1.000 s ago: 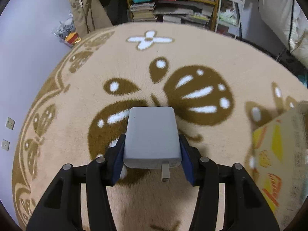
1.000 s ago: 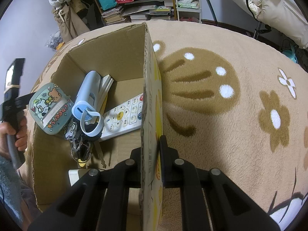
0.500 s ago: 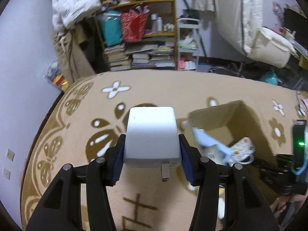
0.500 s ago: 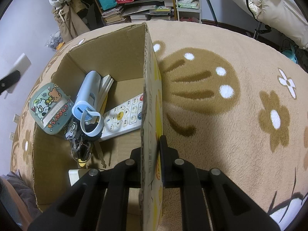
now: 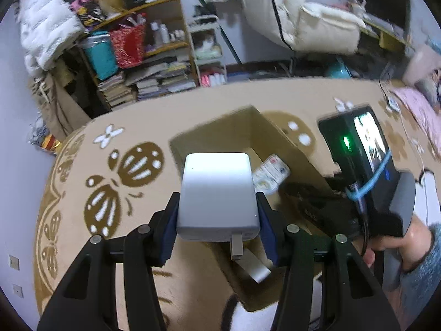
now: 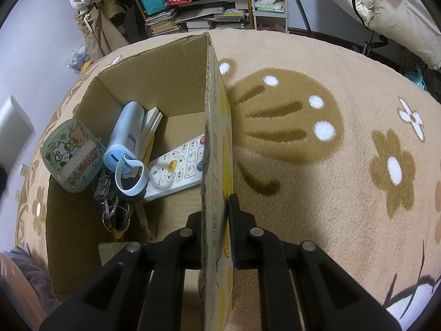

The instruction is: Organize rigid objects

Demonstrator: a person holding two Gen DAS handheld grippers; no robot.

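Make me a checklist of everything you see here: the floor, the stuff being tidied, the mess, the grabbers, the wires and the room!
Surface: beige carpet with brown butterfly and flower patterns.
Job's things: white charger block held above the open cardboard box; inside lie a white remote, blue bottle, cartoon case and keys.
Clutter: nothing seen loose on the carpet.
Grippers: left gripper shut on the charger block; right gripper pinches the box wall.
Cables: thin wire at the carpet's far edge.
Surroundings: shelf of books, pale padded coats hanging.
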